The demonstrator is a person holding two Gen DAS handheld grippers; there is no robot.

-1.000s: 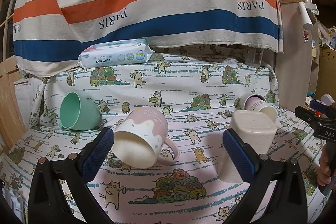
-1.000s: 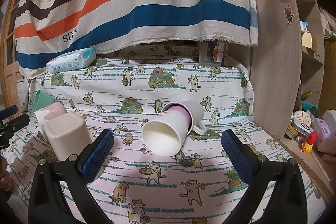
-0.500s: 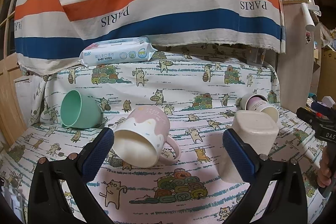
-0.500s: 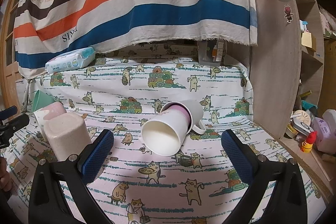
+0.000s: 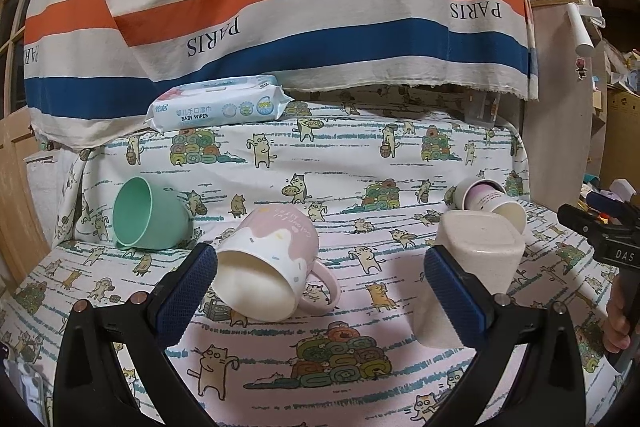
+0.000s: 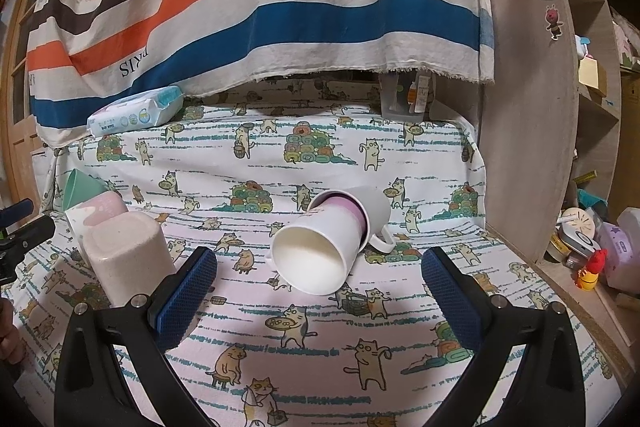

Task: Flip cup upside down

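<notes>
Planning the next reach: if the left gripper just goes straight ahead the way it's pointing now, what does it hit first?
Most likely the pink mug, lying on its side just ahead of the open left gripper, nearer its left finger. The beige cup stands off to the right. Depth is uncertain.

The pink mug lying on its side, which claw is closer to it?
The left. The left claw has the pink mug right at its open fingers, beside the left pad. The right claw faces the white and purple mug; there the pink mug sits far left.
</notes>
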